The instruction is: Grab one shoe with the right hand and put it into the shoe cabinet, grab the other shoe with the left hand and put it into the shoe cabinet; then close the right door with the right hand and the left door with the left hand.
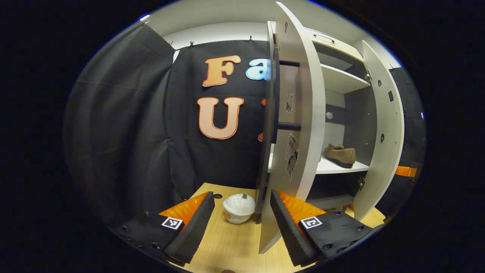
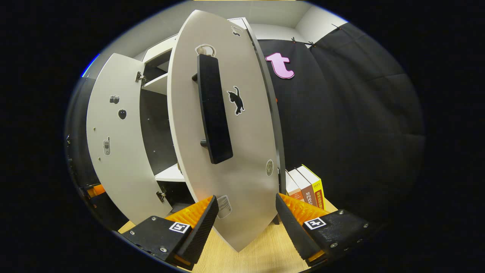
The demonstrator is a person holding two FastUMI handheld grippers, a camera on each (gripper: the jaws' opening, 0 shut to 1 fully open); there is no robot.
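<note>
Right gripper [image 2: 246, 218] level, jaws apart, straddling right door [image 2: 227, 125] edge, perhaps touching.

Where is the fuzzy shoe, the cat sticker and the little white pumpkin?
fuzzy shoe [image 1: 342, 154], left gripper view, its side
cat sticker [image 2: 237, 100], right gripper view, its body
white pumpkin [image 1: 238, 207], left gripper view, its front

Your right gripper [image 2: 245, 223] has its fingers spread, the right door's [image 2: 242, 151] lower edge standing between them; its handle [image 2: 214, 110] faces you; the left door [image 2: 113, 151] stands ajar at left; books [image 2: 307, 185] stand at right on the table [image 2: 261, 254].
</note>
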